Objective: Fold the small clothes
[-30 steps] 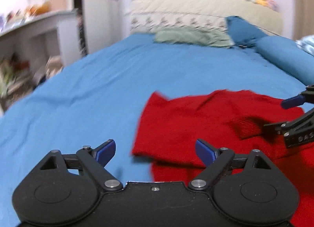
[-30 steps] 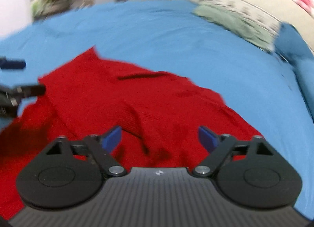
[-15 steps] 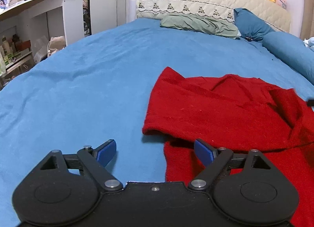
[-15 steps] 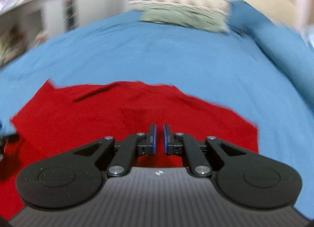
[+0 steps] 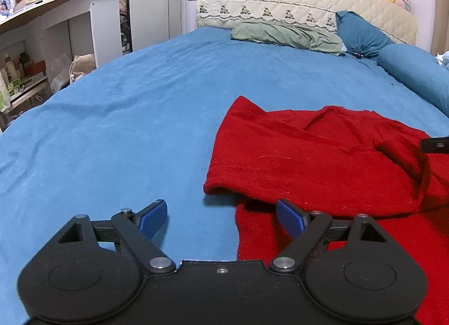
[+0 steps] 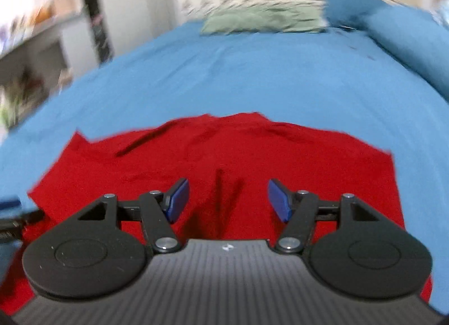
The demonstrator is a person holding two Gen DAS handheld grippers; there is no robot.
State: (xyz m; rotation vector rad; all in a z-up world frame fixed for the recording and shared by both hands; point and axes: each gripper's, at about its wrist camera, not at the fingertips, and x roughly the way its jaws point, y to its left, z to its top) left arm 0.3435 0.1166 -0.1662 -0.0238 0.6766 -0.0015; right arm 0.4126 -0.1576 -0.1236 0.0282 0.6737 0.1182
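A bed (image 5: 126, 117) covered in a blue sheet is seen filling both views. A red sweater (image 5: 322, 156) is laid on its near right part, partly folded, the upper layer doubled over the lower. Green and blue pillows (image 5: 286, 34) are set at the far headboard. The left gripper (image 5: 221, 219) is held wide open at the sweater's left edge, nothing grasped. The right gripper (image 6: 227, 198) is parted above the red knit, empty.
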